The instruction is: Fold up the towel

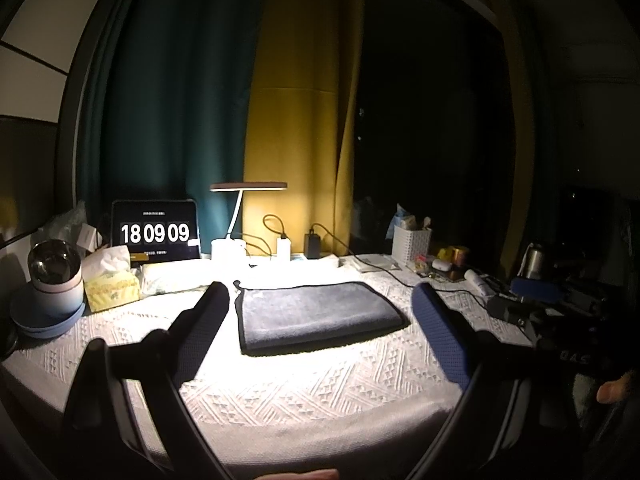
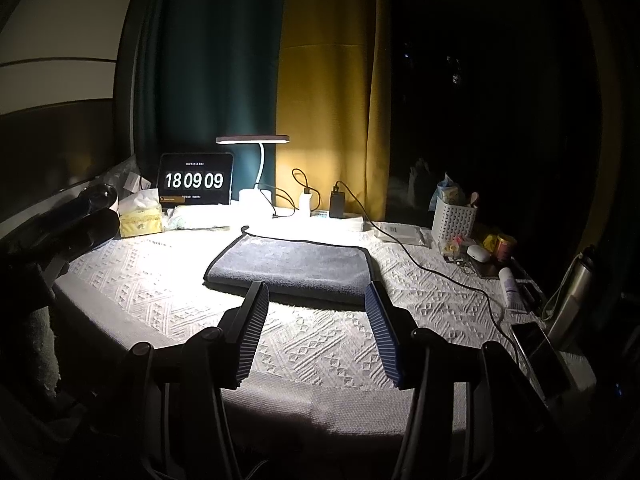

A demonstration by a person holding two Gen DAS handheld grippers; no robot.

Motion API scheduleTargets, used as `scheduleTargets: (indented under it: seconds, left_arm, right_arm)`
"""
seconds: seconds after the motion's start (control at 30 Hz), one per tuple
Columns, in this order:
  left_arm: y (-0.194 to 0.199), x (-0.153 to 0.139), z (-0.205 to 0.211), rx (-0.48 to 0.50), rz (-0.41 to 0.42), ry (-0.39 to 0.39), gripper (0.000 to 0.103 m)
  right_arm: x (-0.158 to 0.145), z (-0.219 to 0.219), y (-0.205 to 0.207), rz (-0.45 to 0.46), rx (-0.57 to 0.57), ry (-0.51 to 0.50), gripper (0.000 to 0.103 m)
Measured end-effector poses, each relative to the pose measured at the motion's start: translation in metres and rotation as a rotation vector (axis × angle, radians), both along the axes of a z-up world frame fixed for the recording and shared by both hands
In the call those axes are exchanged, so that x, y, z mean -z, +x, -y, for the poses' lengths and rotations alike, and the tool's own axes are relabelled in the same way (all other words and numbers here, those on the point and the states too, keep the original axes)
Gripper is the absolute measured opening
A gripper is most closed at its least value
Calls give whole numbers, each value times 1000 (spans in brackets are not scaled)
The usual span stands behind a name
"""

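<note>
A grey towel [image 1: 316, 316] with a dark border lies folded into a flat rectangle on the white patterned tablecloth [image 1: 304, 392], under the lamp. It also shows in the right wrist view [image 2: 292, 268]. My left gripper [image 1: 320, 296] is open and empty, its fingers spread wide on either side of the towel, held above the table nearer the front edge. My right gripper [image 2: 316, 292] is open and empty, its blue ribbed pads [image 2: 252, 332] just in front of the towel's near edge.
A lit desk lamp [image 1: 240, 200] and a tablet clock [image 1: 156, 234] stand at the back. A tissue box [image 1: 110, 284] and a mug on plates [image 1: 54, 280] are at left. A white basket [image 2: 454, 220], cables, a phone [image 2: 540, 352] and a bottle [image 2: 576, 280] crowd the right.
</note>
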State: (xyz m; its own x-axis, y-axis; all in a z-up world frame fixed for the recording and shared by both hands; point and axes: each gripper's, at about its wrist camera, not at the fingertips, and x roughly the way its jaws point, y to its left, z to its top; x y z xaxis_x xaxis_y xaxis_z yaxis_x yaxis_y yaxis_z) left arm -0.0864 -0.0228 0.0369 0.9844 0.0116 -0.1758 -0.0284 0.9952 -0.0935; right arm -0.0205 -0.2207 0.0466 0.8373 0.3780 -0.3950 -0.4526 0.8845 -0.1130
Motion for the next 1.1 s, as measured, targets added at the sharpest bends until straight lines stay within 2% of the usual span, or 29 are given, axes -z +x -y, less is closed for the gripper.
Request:
scheduleTargets:
  seconds: [1.1]
  left_arm:
    - [1,3,-1,0,-12,-11,93]
  right_arm:
    - [3,4,6,-17,12,5,54]
